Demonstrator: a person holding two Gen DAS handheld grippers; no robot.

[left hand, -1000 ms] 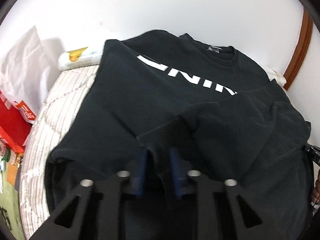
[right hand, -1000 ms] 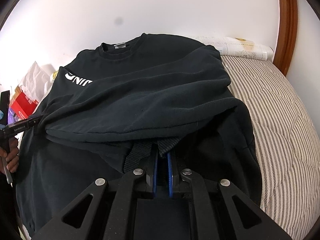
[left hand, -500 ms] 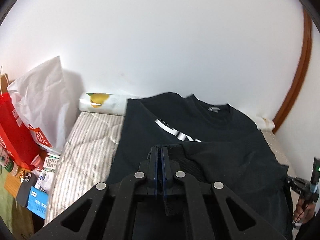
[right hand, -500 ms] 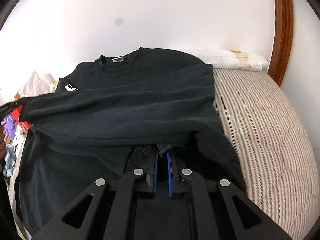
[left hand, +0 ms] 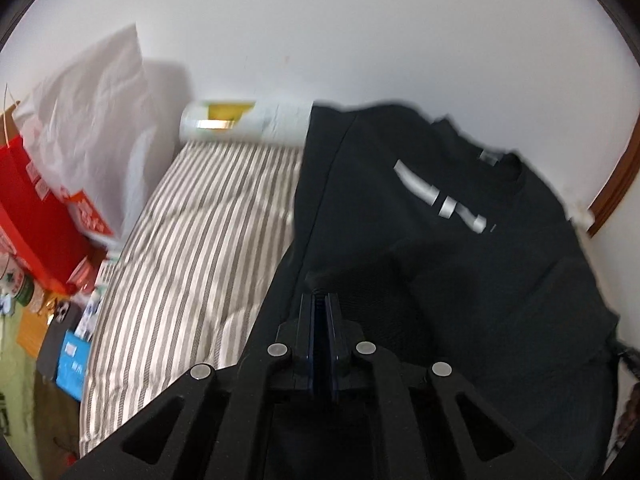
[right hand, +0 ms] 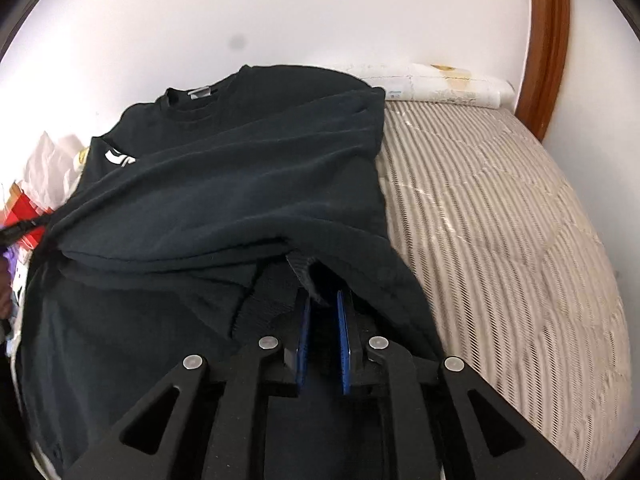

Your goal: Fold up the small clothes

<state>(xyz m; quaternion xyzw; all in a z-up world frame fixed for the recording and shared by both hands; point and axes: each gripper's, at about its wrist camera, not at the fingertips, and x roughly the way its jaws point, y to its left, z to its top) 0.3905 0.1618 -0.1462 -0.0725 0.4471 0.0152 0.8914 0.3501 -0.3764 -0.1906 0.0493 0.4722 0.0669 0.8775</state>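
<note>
Your jaws differ: the left gripper (left hand: 320,300) is clamped tight on a ribbed cuff, the right gripper (right hand: 322,312) stands apart with a cuff lying loose between its blue pads. You have the black sweatshirt (right hand: 240,184) on the striped mattress (right hand: 500,220) with sleeves folded across; the body fold looks still undone.
</note>
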